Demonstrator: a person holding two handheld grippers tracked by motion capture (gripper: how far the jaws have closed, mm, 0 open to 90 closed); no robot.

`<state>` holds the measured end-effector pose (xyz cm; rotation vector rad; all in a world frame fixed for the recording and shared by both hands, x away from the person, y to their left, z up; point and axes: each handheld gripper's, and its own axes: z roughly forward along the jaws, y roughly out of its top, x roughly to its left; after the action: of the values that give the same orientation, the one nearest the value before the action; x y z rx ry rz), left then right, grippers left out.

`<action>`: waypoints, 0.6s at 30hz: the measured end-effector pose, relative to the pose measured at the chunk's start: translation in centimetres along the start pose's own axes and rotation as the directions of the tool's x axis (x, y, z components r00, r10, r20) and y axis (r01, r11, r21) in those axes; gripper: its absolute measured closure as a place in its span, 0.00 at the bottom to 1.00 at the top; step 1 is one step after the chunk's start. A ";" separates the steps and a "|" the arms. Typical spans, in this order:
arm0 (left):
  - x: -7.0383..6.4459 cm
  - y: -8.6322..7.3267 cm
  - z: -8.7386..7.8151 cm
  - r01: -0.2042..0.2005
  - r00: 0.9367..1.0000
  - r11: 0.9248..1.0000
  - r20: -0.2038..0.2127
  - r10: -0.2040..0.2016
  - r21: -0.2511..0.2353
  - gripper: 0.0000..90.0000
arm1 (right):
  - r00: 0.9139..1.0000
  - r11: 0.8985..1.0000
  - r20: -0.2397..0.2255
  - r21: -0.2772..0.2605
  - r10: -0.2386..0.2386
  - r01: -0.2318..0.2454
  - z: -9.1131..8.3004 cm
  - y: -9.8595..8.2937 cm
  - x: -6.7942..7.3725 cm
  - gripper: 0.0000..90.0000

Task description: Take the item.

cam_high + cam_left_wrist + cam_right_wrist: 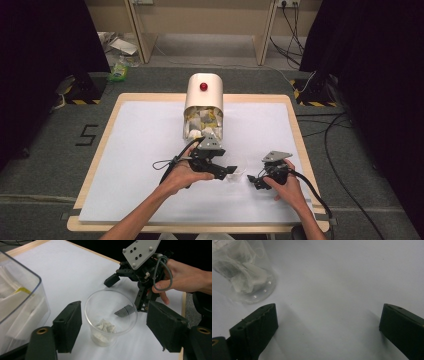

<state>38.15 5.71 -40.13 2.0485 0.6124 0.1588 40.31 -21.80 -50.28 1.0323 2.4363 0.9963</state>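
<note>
A clear plastic cup (238,171) stands on the white table sheet between my two grippers. In the left gripper view the cup (111,315) sits between the open jaws of my left gripper (115,315), apart from both, with a crumpled white tea bag (105,327) at its bottom. My left gripper (225,171) is just left of the cup in the high view. My right gripper (256,181) is open on the cup's right side. In the right gripper view the cup (244,272) is at the upper left, outside the wide-open jaws of my right gripper (327,322), which hold nothing.
A cream canister (203,92) with a red knob lies behind the cup, its clear part (20,302) packed with white and yellow sachets. The white sheet (140,145) covers the wooden table. Cables and boxes lie on the floor beyond.
</note>
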 end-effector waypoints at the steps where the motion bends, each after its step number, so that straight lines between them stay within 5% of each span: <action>1: 0.0 -0.1 -0.1 0.001 1.000 1.000 -0.002 -0.001 0.002 0.28 | 1.000 1.000 0.000 0.000 0.000 0.000 0.0 0.0 0.0 0.03; 18: 0.6 -1.7 -1.8 0.033 0.999 0.999 -0.025 -0.034 -0.023 0.19 | 1.000 1.000 -0.001 0.001 0.003 -0.003 0.0 0.0 0.0 0.03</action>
<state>37.43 8.08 -40.65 2.0156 0.6570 0.1714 40.28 -21.78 -50.29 1.0356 2.4364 0.9969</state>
